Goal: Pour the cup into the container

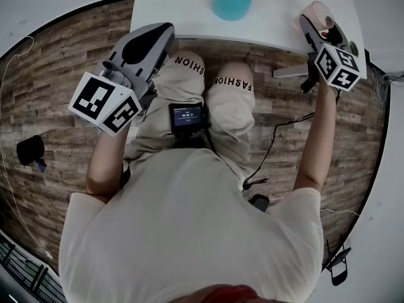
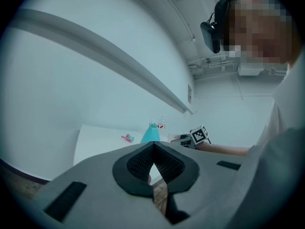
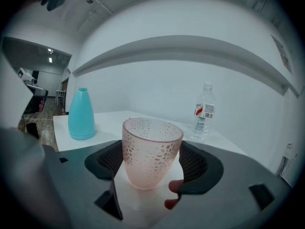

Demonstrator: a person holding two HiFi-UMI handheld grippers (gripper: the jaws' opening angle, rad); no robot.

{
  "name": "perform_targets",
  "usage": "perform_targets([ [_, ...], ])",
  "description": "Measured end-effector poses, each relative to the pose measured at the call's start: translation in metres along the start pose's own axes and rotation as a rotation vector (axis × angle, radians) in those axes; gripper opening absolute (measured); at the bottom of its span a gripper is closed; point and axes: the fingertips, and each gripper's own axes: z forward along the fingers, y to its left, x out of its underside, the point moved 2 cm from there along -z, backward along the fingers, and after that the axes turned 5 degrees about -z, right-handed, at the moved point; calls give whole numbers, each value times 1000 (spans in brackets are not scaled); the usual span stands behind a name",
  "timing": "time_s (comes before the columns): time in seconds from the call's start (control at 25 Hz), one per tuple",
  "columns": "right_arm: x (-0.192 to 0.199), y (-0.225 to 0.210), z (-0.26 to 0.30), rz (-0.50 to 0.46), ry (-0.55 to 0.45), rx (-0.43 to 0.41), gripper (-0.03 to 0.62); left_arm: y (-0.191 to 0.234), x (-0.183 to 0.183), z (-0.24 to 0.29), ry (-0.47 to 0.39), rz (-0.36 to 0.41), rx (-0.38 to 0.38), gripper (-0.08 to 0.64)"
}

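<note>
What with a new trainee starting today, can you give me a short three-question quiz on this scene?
1. True or false: the left claw holds the pink cup.
2. In the right gripper view, what stands on the table to the left of the cup?
A. a turquoise bottle
B. a red bowl
C. a green box
3. Fill in: the left claw's jaws are ___ (apart / together).

Key: 1 false, the right claw has it; 2 A; 3 together.
</note>
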Motion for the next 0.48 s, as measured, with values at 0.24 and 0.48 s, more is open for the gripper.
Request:
perform_targets([
  [0.24,2,5,1,-43,13,-27,391,-1,1,-2,0,-3,-1,11],
  [0.48,-14,7,-5,-51,-55,-18,466,1,0,-4,-5,-5,-1,11],
])
